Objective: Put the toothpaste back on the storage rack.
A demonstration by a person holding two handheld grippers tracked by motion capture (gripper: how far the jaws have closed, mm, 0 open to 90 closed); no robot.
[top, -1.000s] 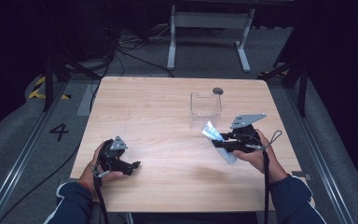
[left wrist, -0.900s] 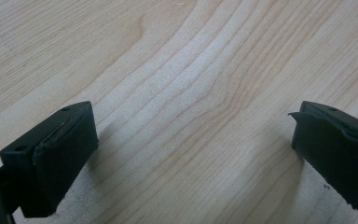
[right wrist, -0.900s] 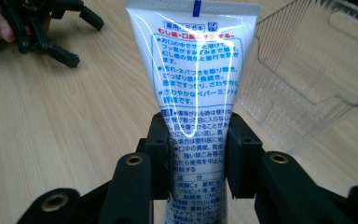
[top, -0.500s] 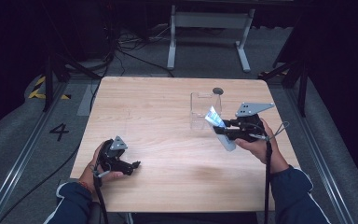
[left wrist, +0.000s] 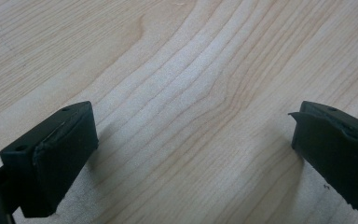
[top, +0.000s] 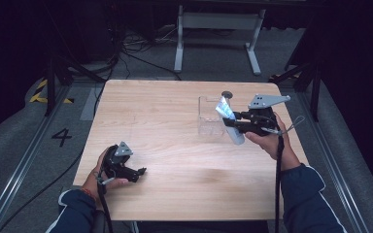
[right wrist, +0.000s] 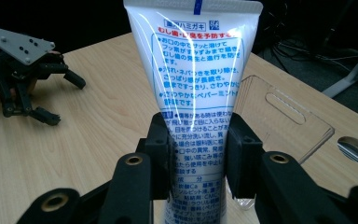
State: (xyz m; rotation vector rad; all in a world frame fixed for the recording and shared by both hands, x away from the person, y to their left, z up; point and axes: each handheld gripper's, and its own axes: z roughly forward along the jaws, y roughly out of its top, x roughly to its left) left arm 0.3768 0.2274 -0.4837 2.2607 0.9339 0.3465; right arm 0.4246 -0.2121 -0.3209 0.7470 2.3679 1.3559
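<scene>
Our right tool [right wrist: 198, 154] pinches a white plastic toothpaste tube with blue and red print [right wrist: 193, 84] between its two black pads, holding it in the air above the near edge of a clear plastic box [top: 209, 115] on the pale wooden table [top: 175, 107]. Our left tool [left wrist: 191, 154] rests low over bare table near the front left, spread wide with nothing between its pads.

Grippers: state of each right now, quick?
Left gripper: open, nothing between its jaws, low over the bare table.
Right gripper: shut on the toothpaste tube, held above the table beside the clear plastic box.
</scene>
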